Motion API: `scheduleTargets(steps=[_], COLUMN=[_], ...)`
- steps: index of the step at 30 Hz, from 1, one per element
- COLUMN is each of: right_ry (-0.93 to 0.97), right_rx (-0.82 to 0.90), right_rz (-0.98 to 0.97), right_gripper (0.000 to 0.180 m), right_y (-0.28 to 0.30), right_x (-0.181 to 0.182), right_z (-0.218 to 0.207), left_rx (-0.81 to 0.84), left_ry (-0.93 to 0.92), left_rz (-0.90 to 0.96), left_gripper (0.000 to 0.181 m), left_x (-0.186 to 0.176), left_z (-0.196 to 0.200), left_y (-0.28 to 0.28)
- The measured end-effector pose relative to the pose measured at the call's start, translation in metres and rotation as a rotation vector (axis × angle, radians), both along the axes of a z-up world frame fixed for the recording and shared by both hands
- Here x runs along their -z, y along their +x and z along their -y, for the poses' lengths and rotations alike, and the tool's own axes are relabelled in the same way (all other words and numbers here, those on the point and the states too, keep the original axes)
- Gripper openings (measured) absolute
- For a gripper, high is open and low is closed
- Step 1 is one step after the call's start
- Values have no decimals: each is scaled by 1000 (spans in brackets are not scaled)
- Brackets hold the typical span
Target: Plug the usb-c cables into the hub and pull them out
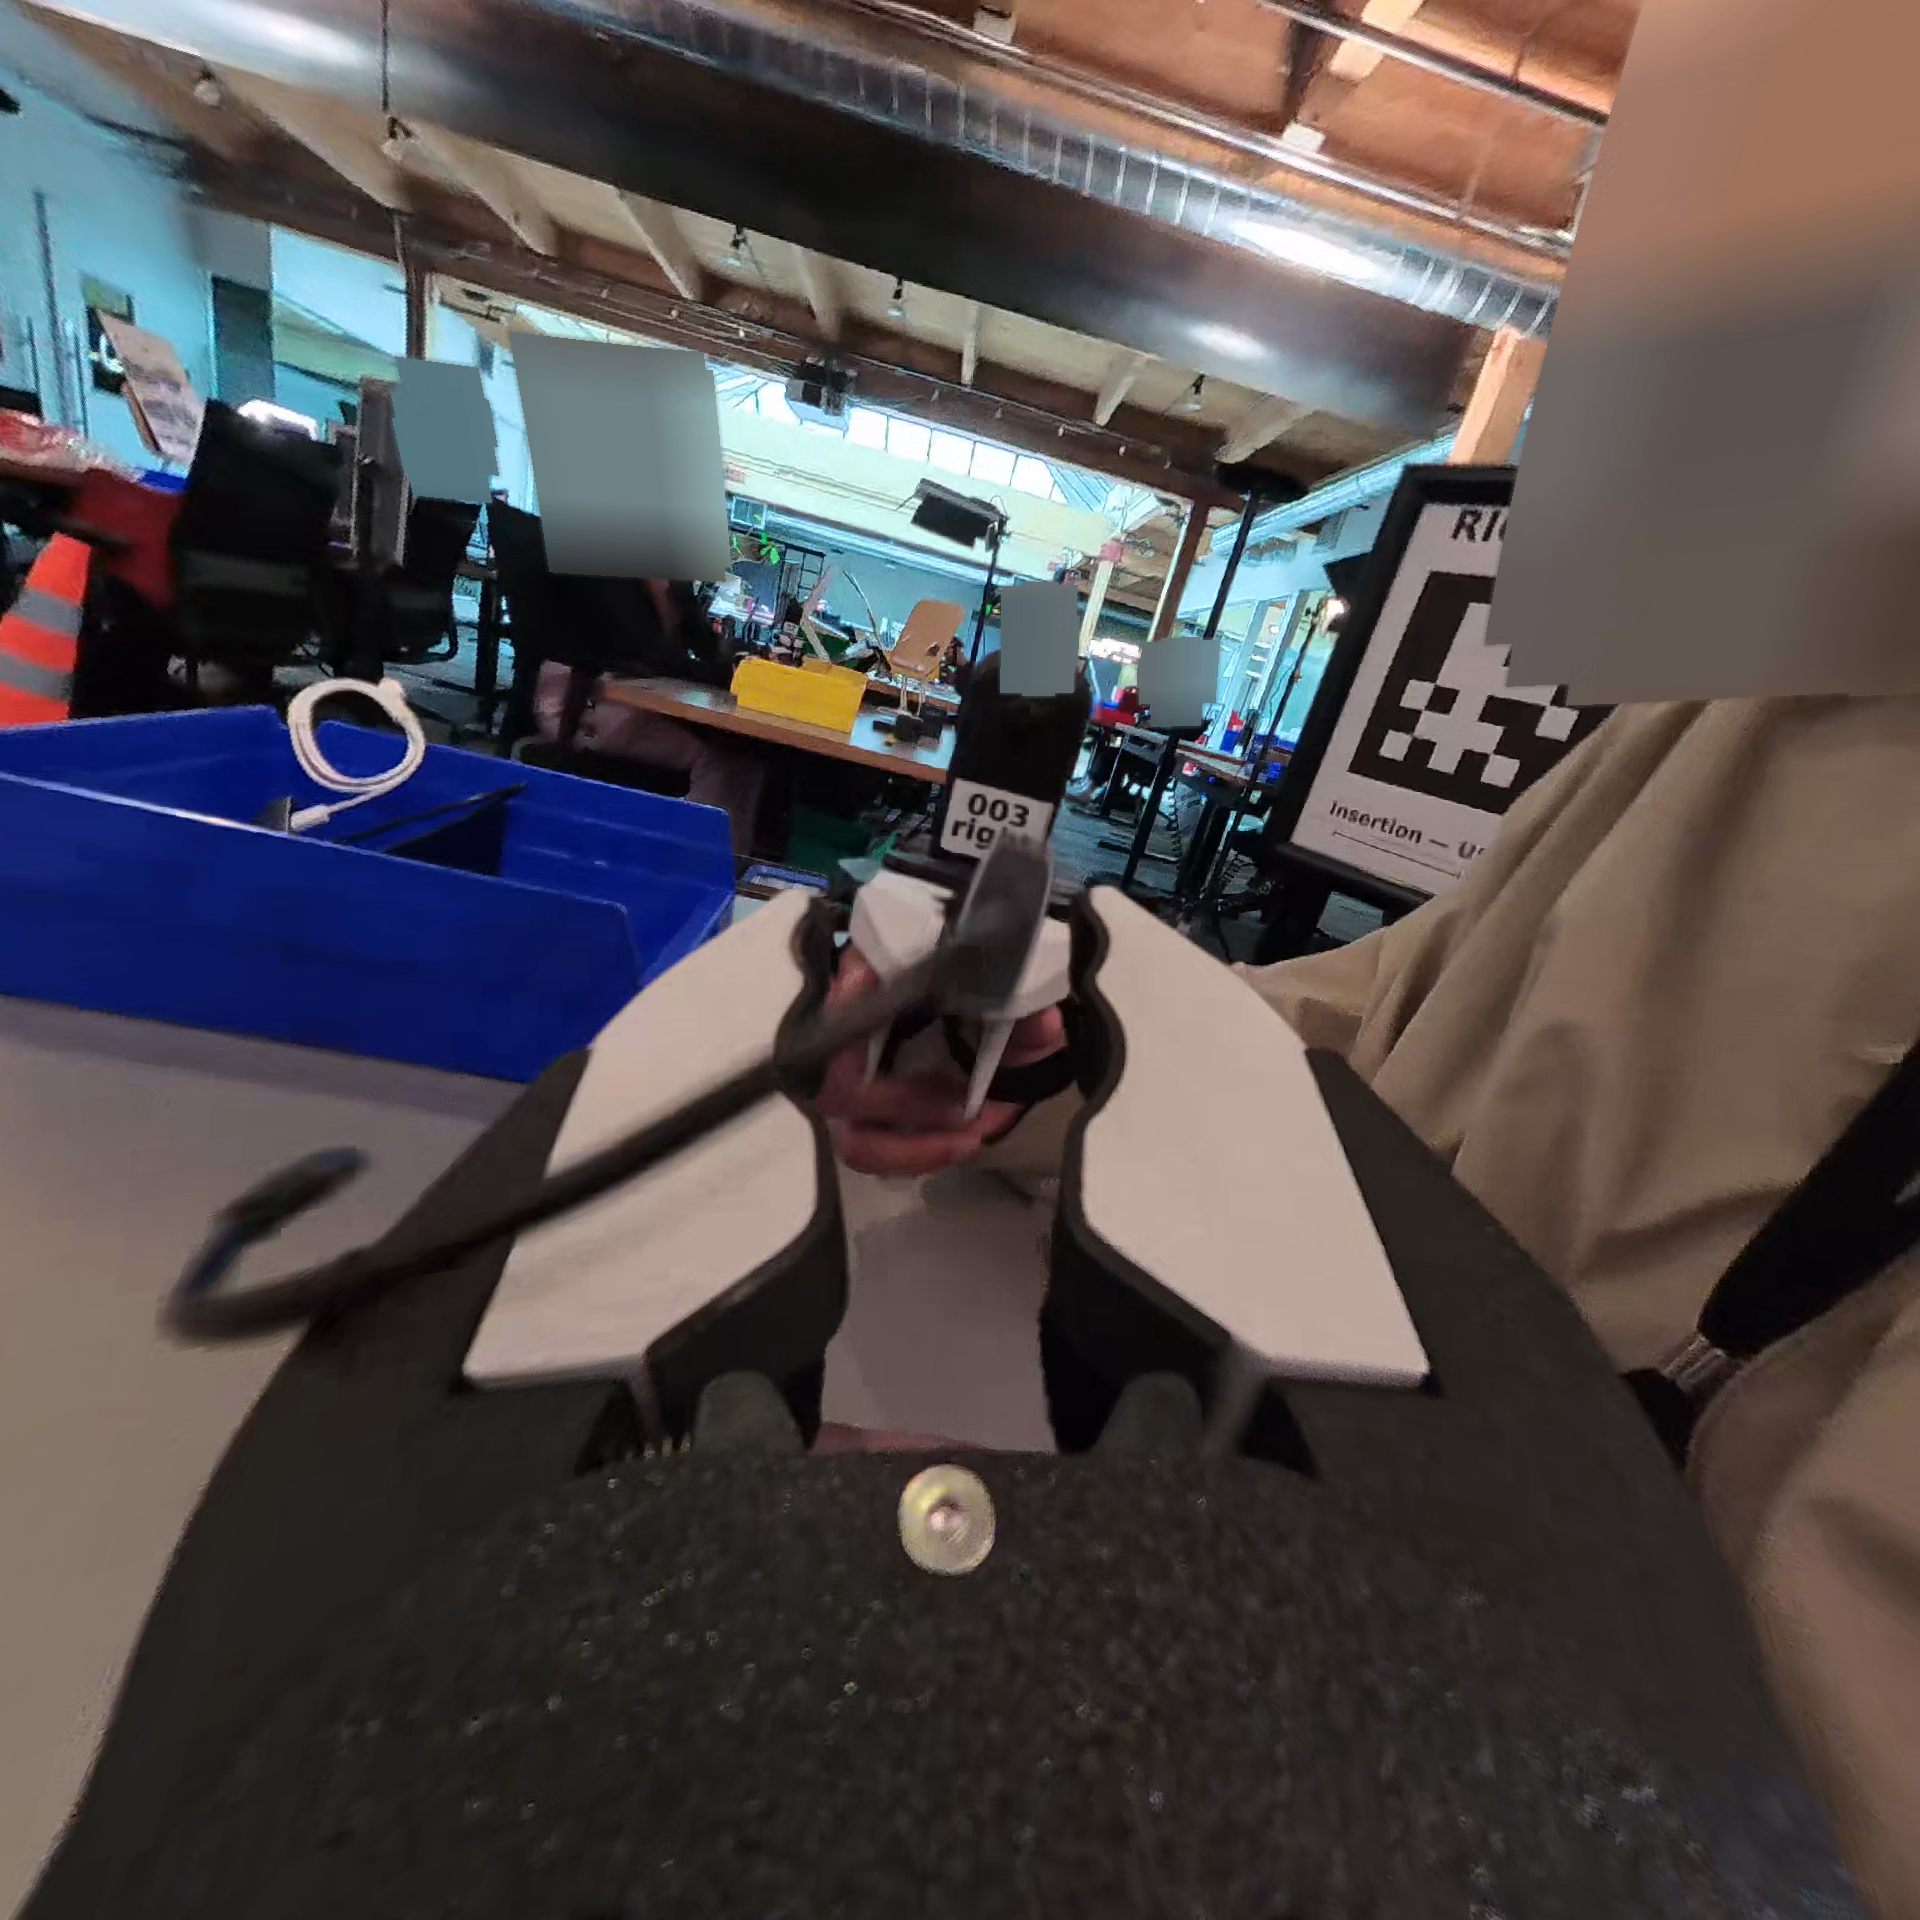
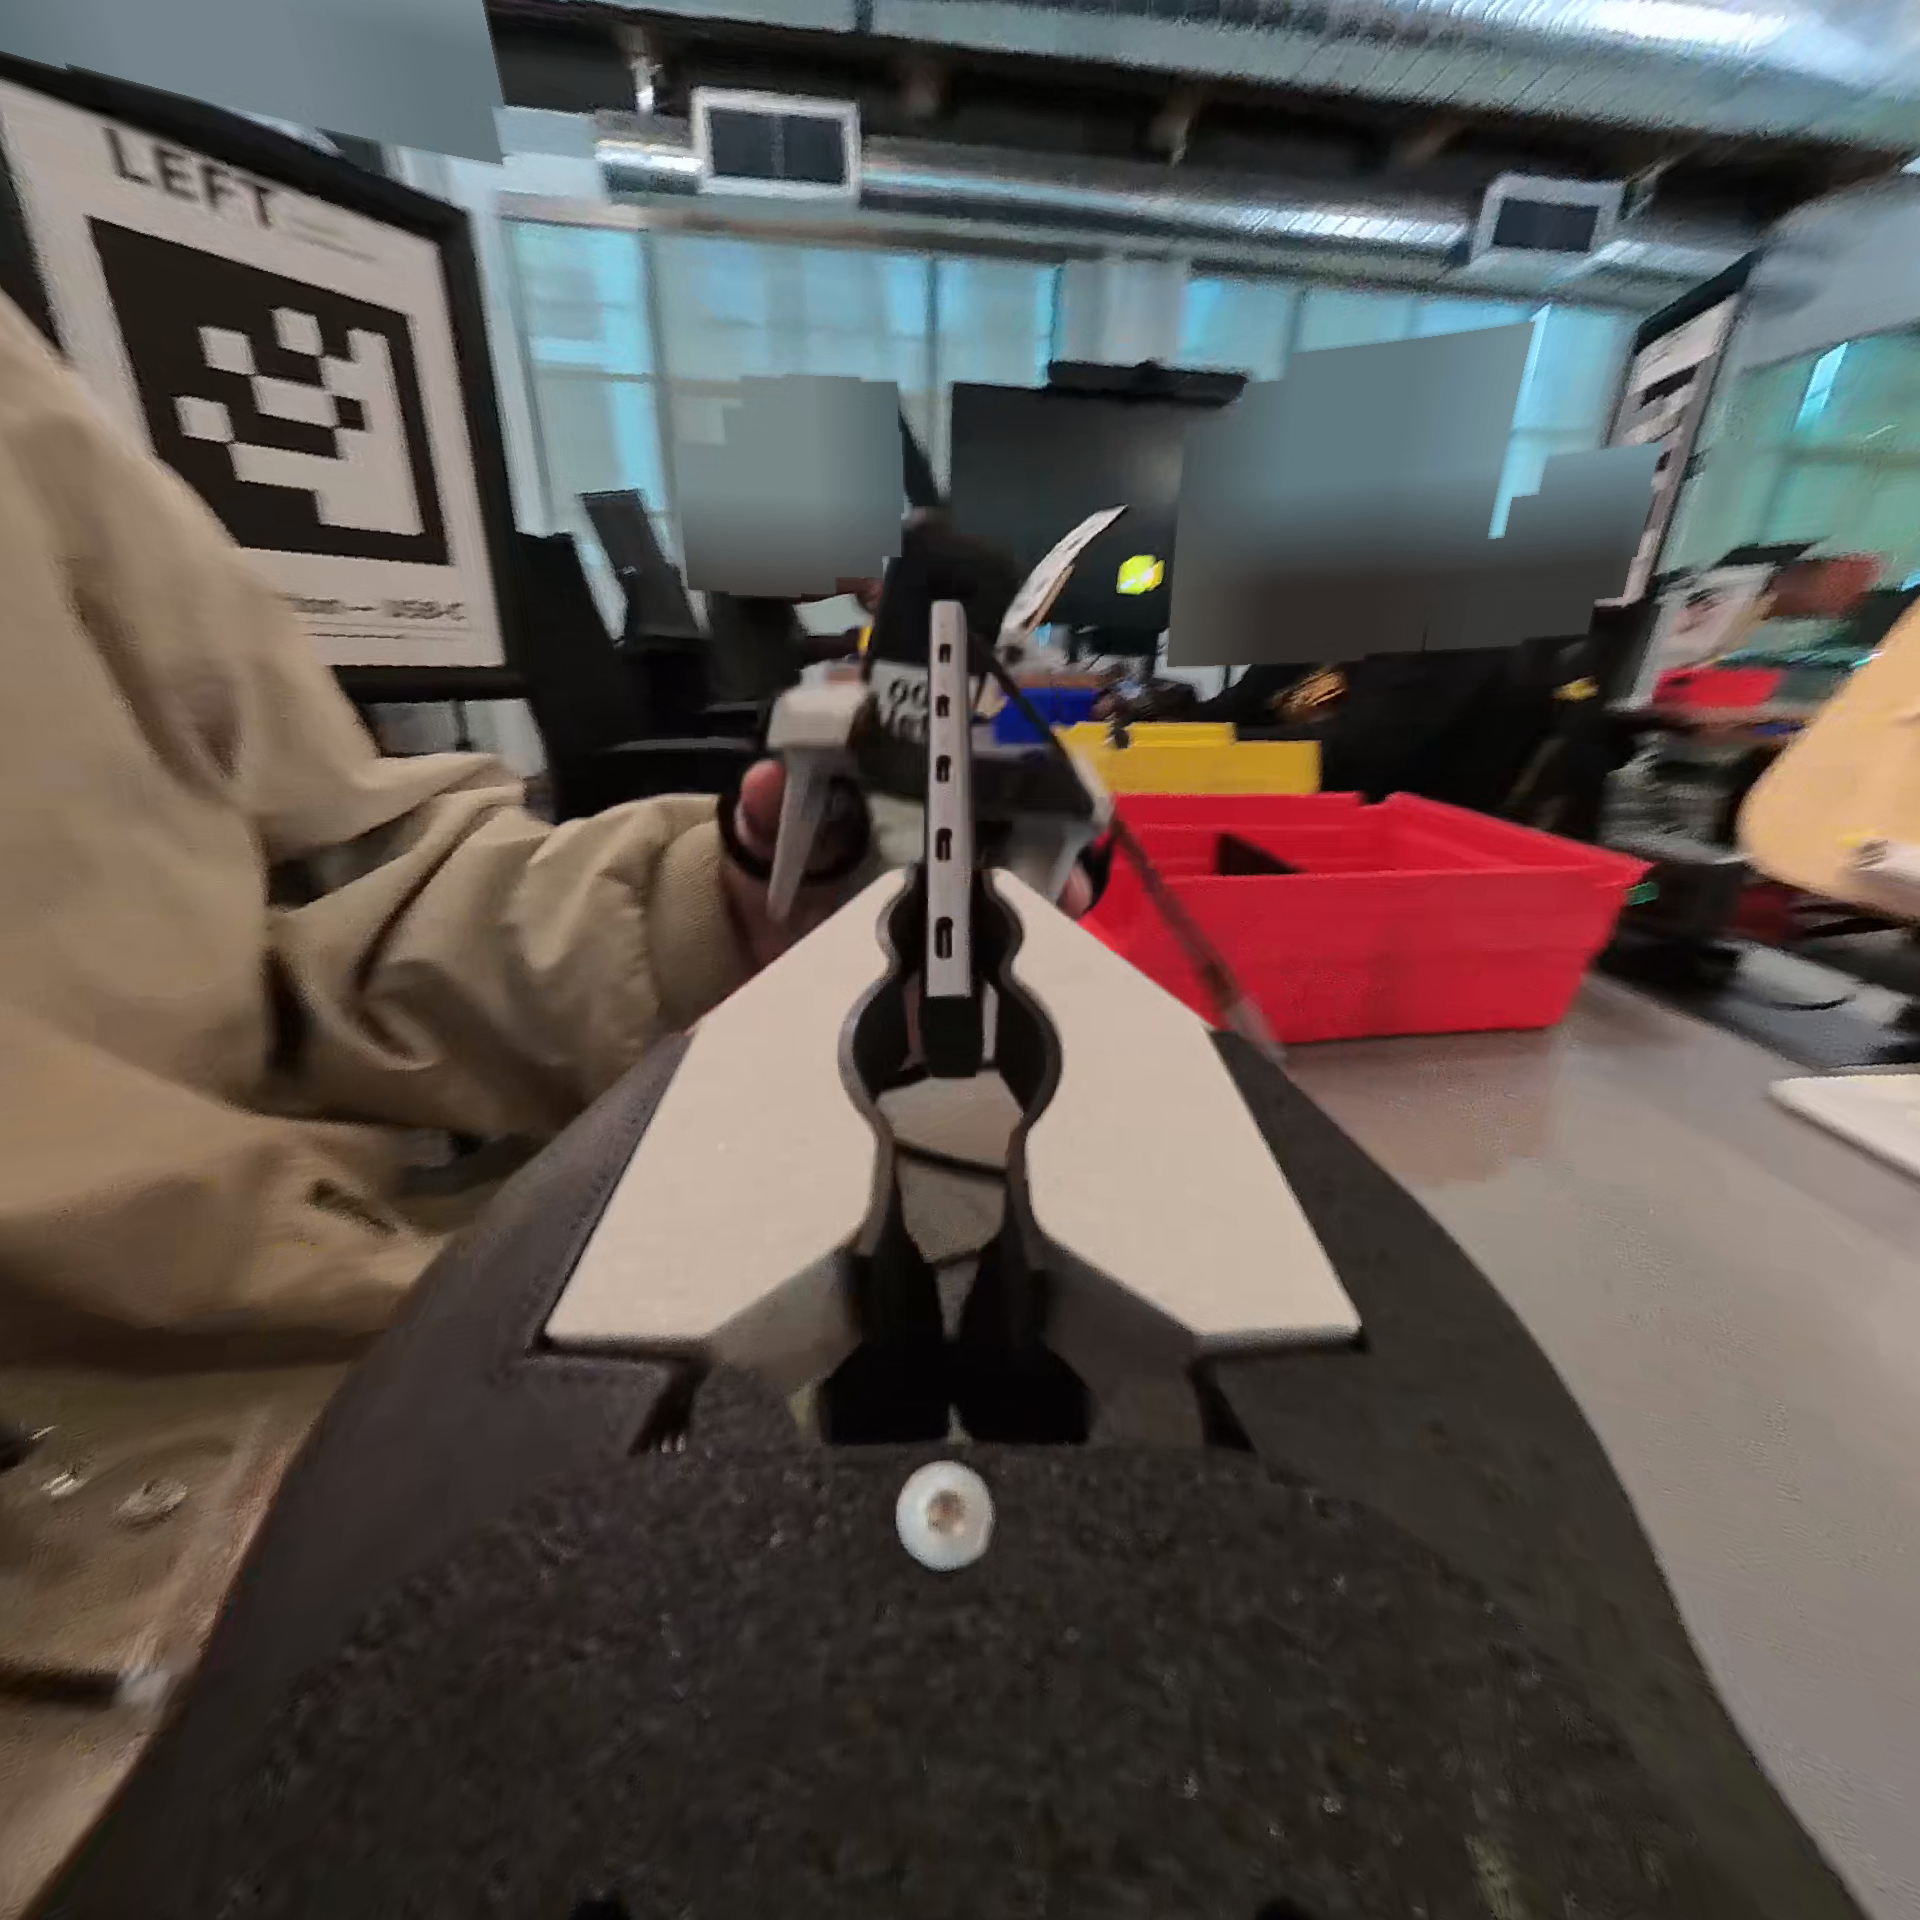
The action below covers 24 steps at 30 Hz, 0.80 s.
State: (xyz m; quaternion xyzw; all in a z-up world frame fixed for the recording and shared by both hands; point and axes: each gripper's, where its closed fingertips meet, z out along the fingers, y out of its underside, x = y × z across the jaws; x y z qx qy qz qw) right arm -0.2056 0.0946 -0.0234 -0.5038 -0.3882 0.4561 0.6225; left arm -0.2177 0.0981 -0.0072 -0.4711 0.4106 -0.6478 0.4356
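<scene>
My right gripper (image 2: pixel 948 894) is shut on a grey hub (image 2: pixel 948 831) and holds it upright and edge-on, its row of ports facing the camera. A thin black cable (image 2: pixel 1174 914) leaves the hub's far end and slants down to the right. In the left wrist view the hub (image 1: pixel 1003 904) sits in the facing right gripper (image 1: pixel 966 987), just beyond my left gripper (image 1: pixel 951 914). The left gripper is open and holds nothing. The black cable (image 1: pixel 582 1174) runs down-left across its left finger and ends in a curl. Whether it is plugged in or is the hub's own lead is unclear.
A blue bin (image 1: pixel 312 914) at the left holds a coiled white cable (image 1: pixel 353 738). A red bin (image 2: pixel 1351 914) and a yellow bin (image 2: pixel 1195 764) stand on the grey table (image 2: pixel 1558 1247). Marker boards (image 1: pixel 1444 707) (image 2: pixel 281 395) stand behind. A beige sleeve (image 2: pixel 312 935) fills the left. Only a small space, under 4 cm, lies between the two pairs of fingers.
</scene>
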Motion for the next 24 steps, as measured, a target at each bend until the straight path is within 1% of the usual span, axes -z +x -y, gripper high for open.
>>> scheduleTargets(steps=[2, 4, 8, 13, 16, 18, 19, 22, 24], right_ry=[-4, -15, -49, -82, -115, -134, -137, -158, -192], right_rx=[-21, -34, -71, -116, -68, 17, 83, 260, 348], right_rz=[66, 77, 102, 155, 152, 150, 139, 163, 197], right_gripper=[9, 9, 9, 9, 12, 18, 23, 27, 30], right_y=[-7, -8, -5, -5, -4, 1, 6, 26, 35], right_x=[12, 14, 20, 32, 37, 38, 37, 42, 50], right_z=[2, 2, 2, 2, -7, -20, -29, -55, -68], left_rx=[-1, 34, 51, 17, -49, -123, -188, -502, -671], left_ry=[49, 91, 169, 322, 430, 500, 544, 728, 845], left_rz=[-20, -46, -103, -169, -207, -232, -247, -341, -396], left_gripper=[33, 13, 11, 10, 10, 10, 10, 10, 10], left_x=[2, 7, 18, 28, 30, 27, 23, 11, 9], left_z=[2, 5, 7, 8, 3, -6, -14, -56, -74], left_y=[-3, -8, -11, -11, -10, -13, -17, -41, -60])
